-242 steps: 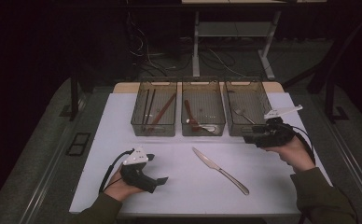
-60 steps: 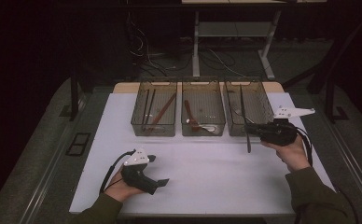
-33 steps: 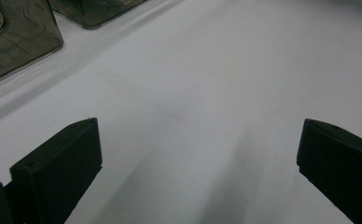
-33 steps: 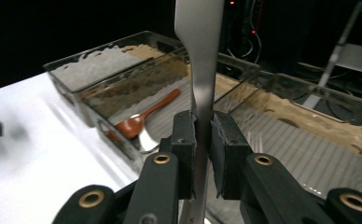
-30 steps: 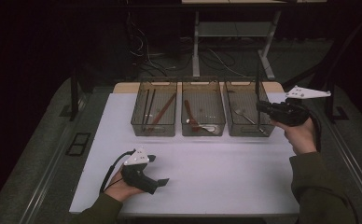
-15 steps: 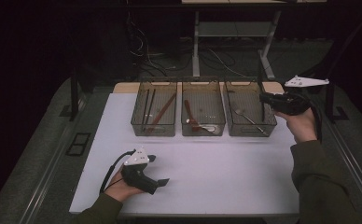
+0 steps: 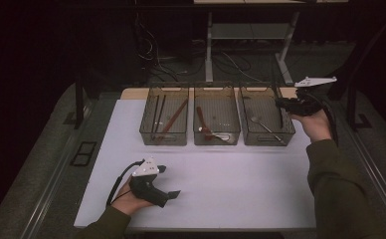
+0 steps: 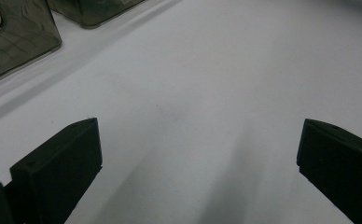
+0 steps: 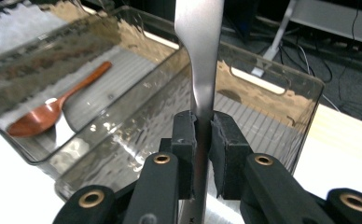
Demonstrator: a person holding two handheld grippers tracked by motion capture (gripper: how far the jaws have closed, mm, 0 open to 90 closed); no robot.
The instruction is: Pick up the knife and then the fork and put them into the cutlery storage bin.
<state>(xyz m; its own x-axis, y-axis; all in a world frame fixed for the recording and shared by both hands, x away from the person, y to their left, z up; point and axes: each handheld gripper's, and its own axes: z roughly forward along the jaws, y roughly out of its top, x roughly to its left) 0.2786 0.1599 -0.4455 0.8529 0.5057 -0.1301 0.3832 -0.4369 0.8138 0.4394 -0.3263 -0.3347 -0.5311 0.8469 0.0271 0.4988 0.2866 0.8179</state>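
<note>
At the lower left of the high view the left gripper (image 7: 167, 192) rests on the white table (image 7: 231, 179), its jaws spread wide with nothing between them; it has not shifted over the last seconds. Above it, along the middle of the frame, stand three clear bins. The left bin (image 7: 164, 115) holds long dark sticks and a reddish one, the middle bin (image 7: 216, 117) a wooden spoon (image 9: 53, 109) and a pale utensil, and the right bin (image 7: 266, 117) a metal spoon (image 7: 263, 126).

At the right of the frame the right gripper (image 7: 283, 103) is clamped on the knife (image 9: 200, 56), which it grips near the middle of its length, the metal pointing away over the bin's far rim in the right gripper view. A few seconds ago the knife lay flat on the table in front of the bins; that spot is now bare, and the hand has carried it up and across to the right bin's right edge. Judging by this, the lift is done and the drop into the right bin is the step in hand: the gripper probably needs to tip the knife over the wall and let go.
</note>
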